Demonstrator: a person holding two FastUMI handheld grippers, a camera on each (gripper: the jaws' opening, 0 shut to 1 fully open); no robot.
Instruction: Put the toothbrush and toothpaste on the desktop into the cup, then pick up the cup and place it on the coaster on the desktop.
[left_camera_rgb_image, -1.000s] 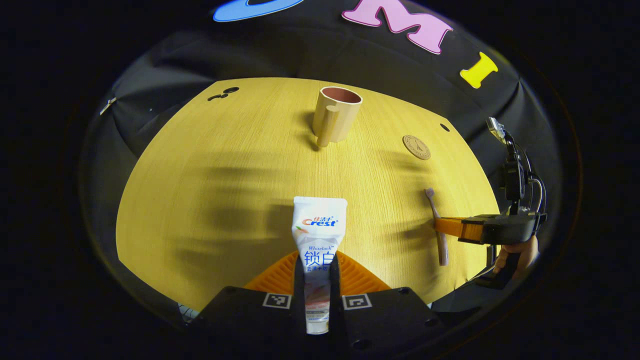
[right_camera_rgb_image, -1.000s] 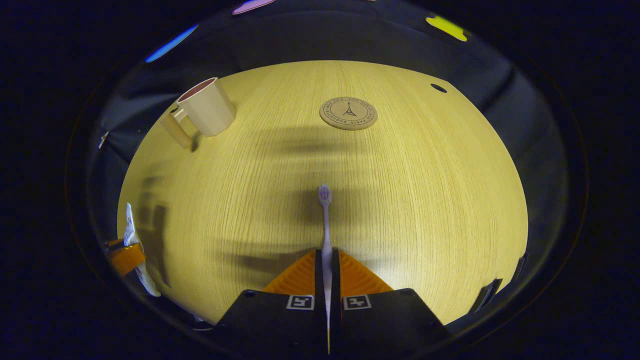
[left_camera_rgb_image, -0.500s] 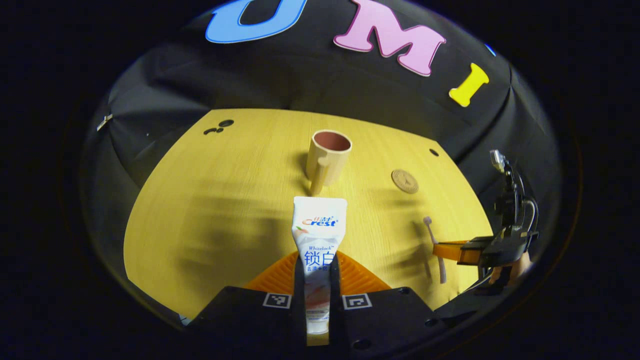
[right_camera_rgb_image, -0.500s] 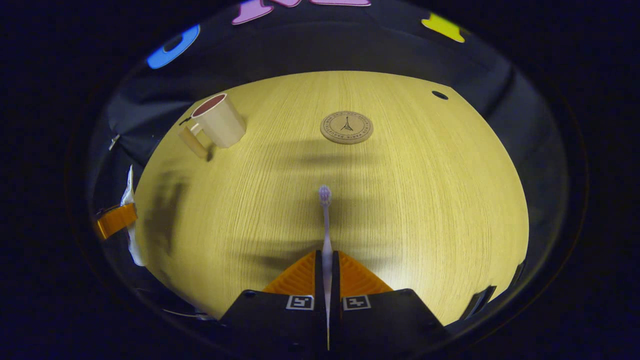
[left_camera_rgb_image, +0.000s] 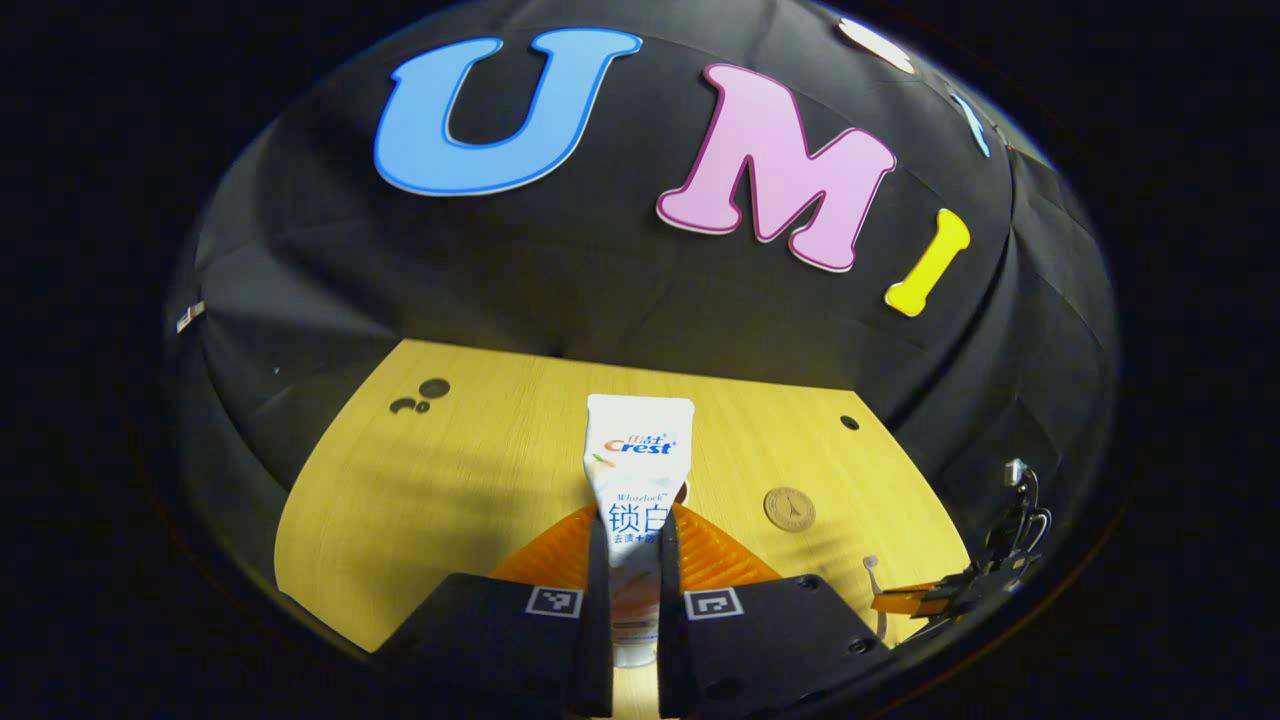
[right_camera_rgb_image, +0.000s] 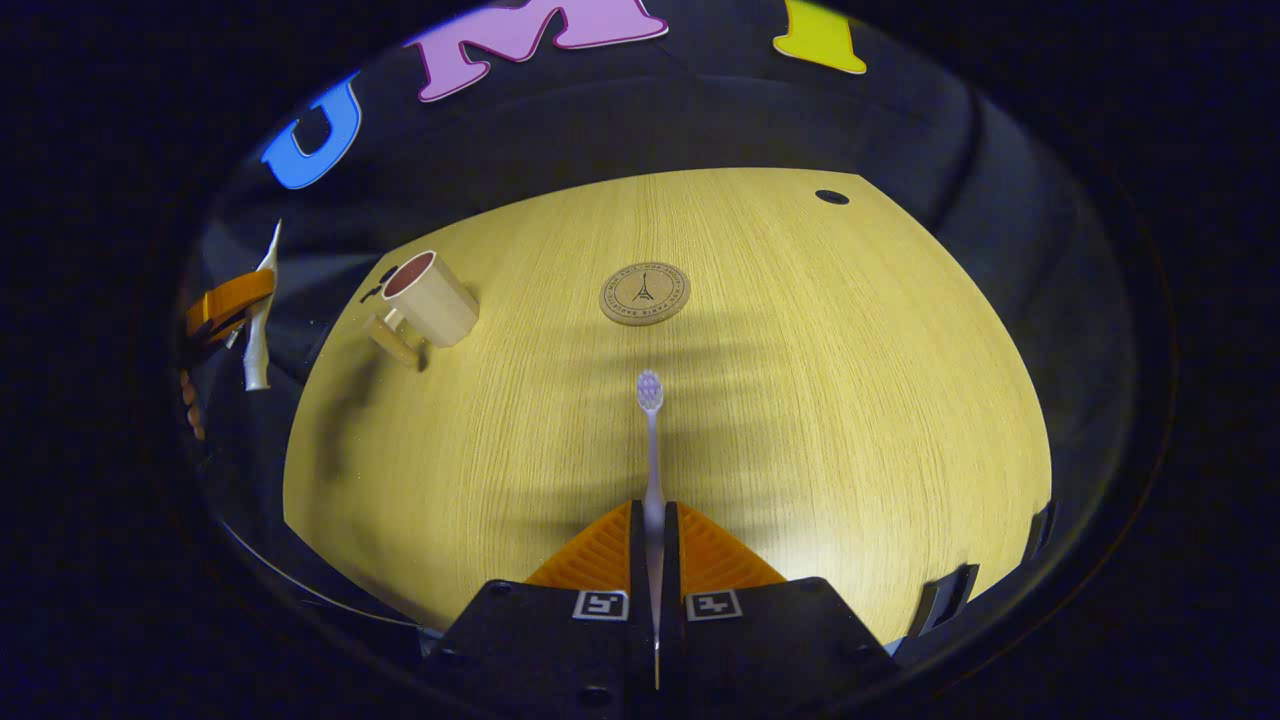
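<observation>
A light wood-grain surface (right_camera_rgb_image: 800, 400) stands in a booth hung with black cloth (left_camera_rgb_image: 560, 290); two hand-held tools work above it. In the left gripper view, the left tool (left_camera_rgb_image: 632, 560) is closed on a white toothpaste tube (left_camera_rgb_image: 636, 470), both fingers pressing its lower body, the crimped flat end pointing away from the camera and the cap end down between the fingers; the tube is held clear of the surface, with the cloth wall taking up most of that view. In the right gripper view, the right tool (right_camera_rgb_image: 655, 560) is clamped shut on the handle of a pale toothbrush (right_camera_rgb_image: 651, 440), whose bristled head points forward toward the far edge, off the wood; whether the head faces up or down is too small to tell. A cream cup (right_camera_rgb_image: 430, 300) with a dark reddish inside stands near the far left corner of the surface, its handle turned toward the near left edge; a round cork coaster (right_camera_rgb_image: 645, 293) lies flat near the middle of the far half, well apart from the cup and ahead of the toothbrush head. In the left gripper view the coaster (left_camera_rgb_image: 789, 508) sits toward the right edge, and the right tool (left_camera_rgb_image: 905, 600) shows low at the right with the thin toothbrush (left_camera_rgb_image: 874, 590) in its grip; in the right gripper view the left tool (right_camera_rgb_image: 225, 305) appears beyond the left edge of the surface, raised, with the toothpaste tube (right_camera_rgb_image: 258, 320) seen edge-on, cap end hanging down.
</observation>
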